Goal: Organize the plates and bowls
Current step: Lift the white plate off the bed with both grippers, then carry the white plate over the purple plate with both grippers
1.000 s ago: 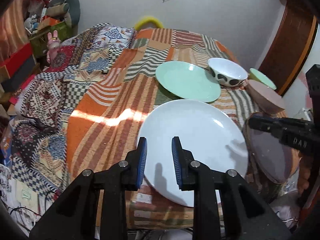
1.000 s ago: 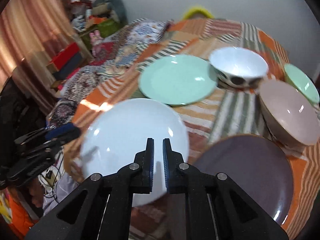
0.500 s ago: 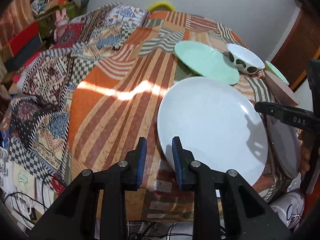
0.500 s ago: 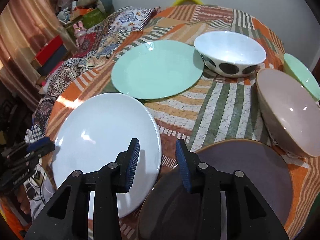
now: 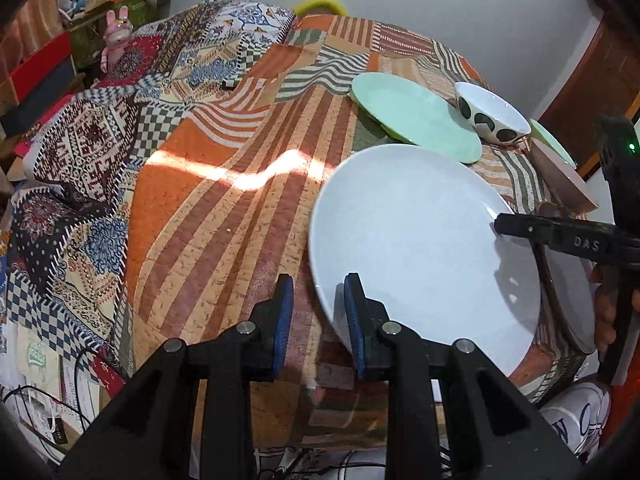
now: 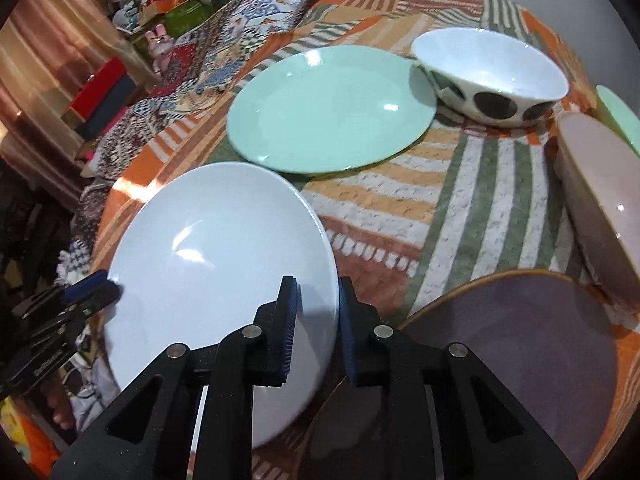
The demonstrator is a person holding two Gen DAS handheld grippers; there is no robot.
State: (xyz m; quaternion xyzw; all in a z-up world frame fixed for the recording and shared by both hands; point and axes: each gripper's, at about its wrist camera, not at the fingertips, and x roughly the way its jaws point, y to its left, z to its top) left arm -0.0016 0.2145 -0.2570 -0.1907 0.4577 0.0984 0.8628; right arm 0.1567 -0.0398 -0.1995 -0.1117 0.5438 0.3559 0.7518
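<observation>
A white plate (image 5: 420, 240) lies at the table's near edge; it also shows in the right wrist view (image 6: 216, 264). My left gripper (image 5: 316, 320) is open, its jaws around the plate's left rim. My right gripper (image 6: 316, 320) is open, its jaws around the plate's right rim; it shows in the left wrist view (image 5: 520, 226) too. A dark purple plate (image 6: 512, 344) lies right of the white one. Behind are a mint plate (image 6: 328, 108), a white bowl with black spots (image 6: 492, 76), a pink bowl (image 6: 600, 184) and a small mint bowl (image 6: 620, 116).
The round table wears an orange striped patchwork cloth (image 5: 224, 216). A patterned quilt (image 5: 92, 132) lies over furniture at the left. Boxes and toys (image 5: 116, 28) stand at the far left by a white wall. A wooden door (image 5: 592, 60) is at the right.
My right gripper has opened and come onto the white plate's right rim. My left gripper has shifted left so its jaws straddle the plate's left rim.
</observation>
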